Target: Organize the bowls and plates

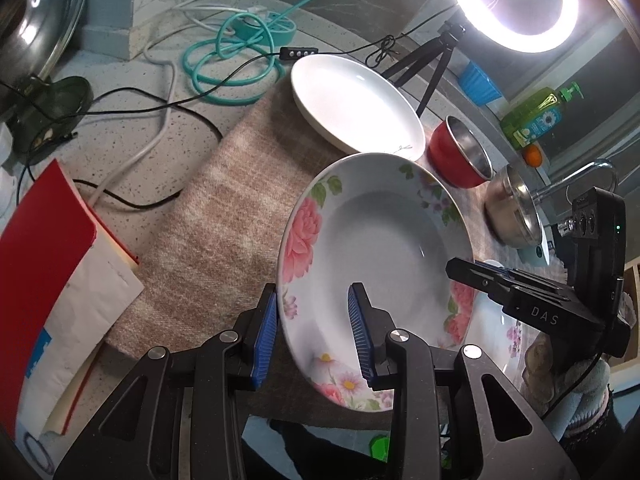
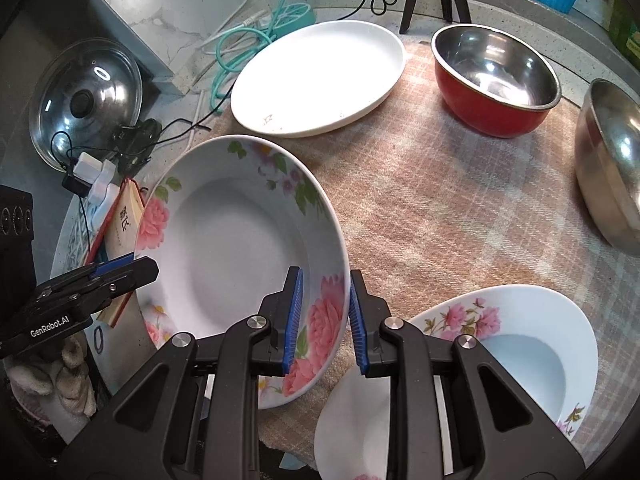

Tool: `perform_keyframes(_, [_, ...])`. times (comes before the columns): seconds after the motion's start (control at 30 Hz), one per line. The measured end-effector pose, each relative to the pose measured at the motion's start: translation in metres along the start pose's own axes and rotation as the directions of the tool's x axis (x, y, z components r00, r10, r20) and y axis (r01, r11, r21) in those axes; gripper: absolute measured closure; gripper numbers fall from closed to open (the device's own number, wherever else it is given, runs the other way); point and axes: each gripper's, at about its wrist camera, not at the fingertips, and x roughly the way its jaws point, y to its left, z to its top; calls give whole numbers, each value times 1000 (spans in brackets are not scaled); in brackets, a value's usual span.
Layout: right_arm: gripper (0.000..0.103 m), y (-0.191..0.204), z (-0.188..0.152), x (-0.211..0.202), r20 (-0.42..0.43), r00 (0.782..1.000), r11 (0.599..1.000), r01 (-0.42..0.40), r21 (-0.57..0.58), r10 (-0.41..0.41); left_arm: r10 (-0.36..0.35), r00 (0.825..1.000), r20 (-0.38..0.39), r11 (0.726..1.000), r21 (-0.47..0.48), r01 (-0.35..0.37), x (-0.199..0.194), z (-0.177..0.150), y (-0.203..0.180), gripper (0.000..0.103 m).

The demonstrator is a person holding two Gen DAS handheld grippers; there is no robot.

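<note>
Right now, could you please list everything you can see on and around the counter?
flowered plate: one, white with pink flowers, held tilted above the cloth
second flowered plate: one, near right, on the cloth
white plate: one, far side
red bowl: one, steel inside
steel bowl: one, right edge
cloth: one, checked beige
glass lid: one, left
red book: one, left
ring lamp: one, lit
soap bottle: one, green
left gripper: on plate rim
right gripper: on plate rim

Both the left gripper (image 1: 314,332) and the right gripper (image 2: 326,318) angle downward, jaws narrowed, each clamping an opposite rim.
</note>
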Motion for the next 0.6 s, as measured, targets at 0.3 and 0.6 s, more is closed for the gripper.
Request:
perform_keyframes(0.3, [80, -12, -6, -29, 48, 999, 999, 12, 44, -14, -36, 999, 6, 998, 53, 36, -3, 7, -22, 71])
perform_keyframes(0.6, [80, -44, -25, -55, 72, 997, 992, 34, 125, -43, -84, 996, -28, 987, 134, 87, 7, 7, -56, 71])
